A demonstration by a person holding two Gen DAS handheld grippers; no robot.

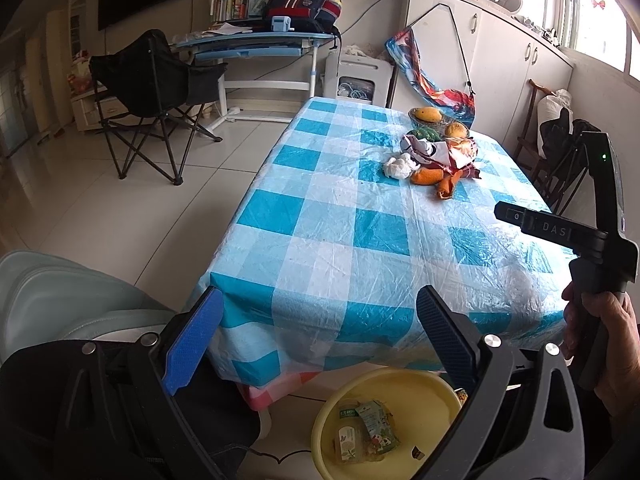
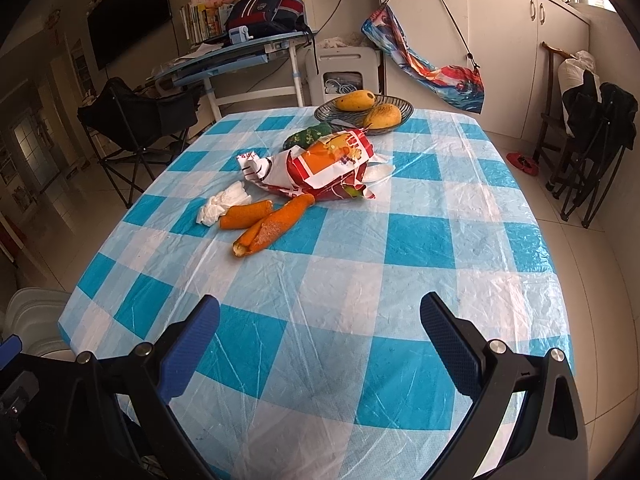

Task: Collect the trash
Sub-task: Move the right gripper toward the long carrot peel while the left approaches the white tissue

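On the blue-and-white checked table (image 2: 400,320) lie orange peels (image 2: 264,220), a crumpled white tissue (image 2: 222,204), a red-and-white snack wrapper (image 2: 320,168) and a green wrapper (image 2: 308,136). My right gripper (image 2: 320,320) hovers open over the near part of the table, well short of the trash. My left gripper (image 1: 320,320) is open at the table's near corner, above a yellow basin (image 1: 424,400) on the floor that holds several packets (image 1: 366,428). The left wrist view shows the same trash pile (image 1: 432,164) far off, and a hand (image 1: 608,340) holding the right gripper's handle.
A glass bowl (image 2: 400,114) with two mangoes (image 2: 382,116) stands at the table's far end. A black folding chair (image 1: 148,92), a blue desk (image 1: 256,40) and white cabinets (image 1: 500,52) stand beyond. A pale green seat (image 1: 60,292) is at the near left.
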